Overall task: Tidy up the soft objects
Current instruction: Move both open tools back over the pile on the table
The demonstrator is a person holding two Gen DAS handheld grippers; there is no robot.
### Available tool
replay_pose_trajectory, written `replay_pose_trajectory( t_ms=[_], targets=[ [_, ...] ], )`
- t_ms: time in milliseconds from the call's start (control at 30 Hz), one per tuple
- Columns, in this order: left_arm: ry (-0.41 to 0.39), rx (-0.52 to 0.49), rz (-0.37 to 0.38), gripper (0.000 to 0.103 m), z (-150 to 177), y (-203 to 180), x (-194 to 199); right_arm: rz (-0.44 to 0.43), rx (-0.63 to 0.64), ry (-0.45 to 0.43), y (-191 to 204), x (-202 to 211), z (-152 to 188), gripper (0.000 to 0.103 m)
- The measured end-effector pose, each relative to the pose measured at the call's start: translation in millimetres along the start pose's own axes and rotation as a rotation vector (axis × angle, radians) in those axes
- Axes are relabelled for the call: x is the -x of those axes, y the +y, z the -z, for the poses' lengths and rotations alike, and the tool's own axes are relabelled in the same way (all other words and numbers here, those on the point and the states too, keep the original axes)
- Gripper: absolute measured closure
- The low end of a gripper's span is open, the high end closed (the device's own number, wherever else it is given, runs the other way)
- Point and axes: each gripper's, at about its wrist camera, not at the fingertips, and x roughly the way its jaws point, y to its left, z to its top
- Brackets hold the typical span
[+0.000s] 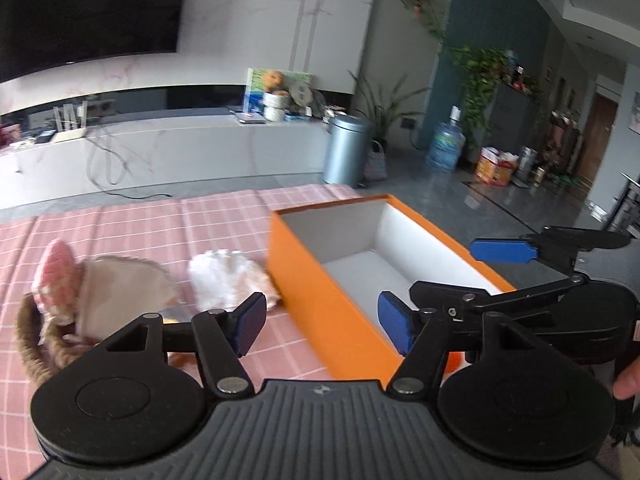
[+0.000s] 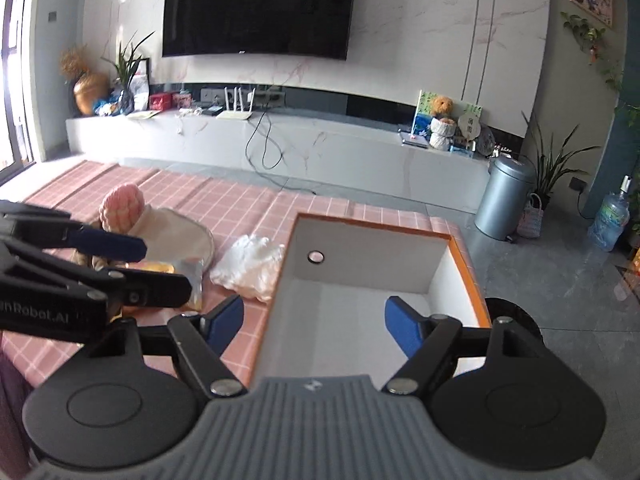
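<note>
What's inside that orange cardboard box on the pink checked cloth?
Nothing that shows: the orange cardboard box has bare white walls and a pale floor, with one small round hole in its far wall. The near end of the floor is hidden behind the right gripper's body.

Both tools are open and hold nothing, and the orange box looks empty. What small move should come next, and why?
Probably move the left tool toward the white fluffy toy and close on it. It lies on the pink cloth right beside the orange box, nearest of the soft things, and the left tool is open with nothing between its pads.
</note>
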Motion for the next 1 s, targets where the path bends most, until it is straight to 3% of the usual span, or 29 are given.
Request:
replay_pose_trajectory(
  t_ms=[300,500,700,1000],
  targets=[
    [-0.015,0.163,-0.125,0.031,30,60,26,-0.027,-0.084,0.004,64,-22,7,0.026],
    [0.057,0.266,-0.160,0.031,63,98,31,-0.085,-0.094,0.086,93,-45,27,0.027],
    [0.130,0.313,-0.189,0.033,91,119,26,-0.120,-0.046,0.181,115,-68,46,0.028],
    [0.210,0.278,-0.223,0.036,105,135,9,-0.147,-0.022,0.272,127,-110,52,0.027]
  ],
)
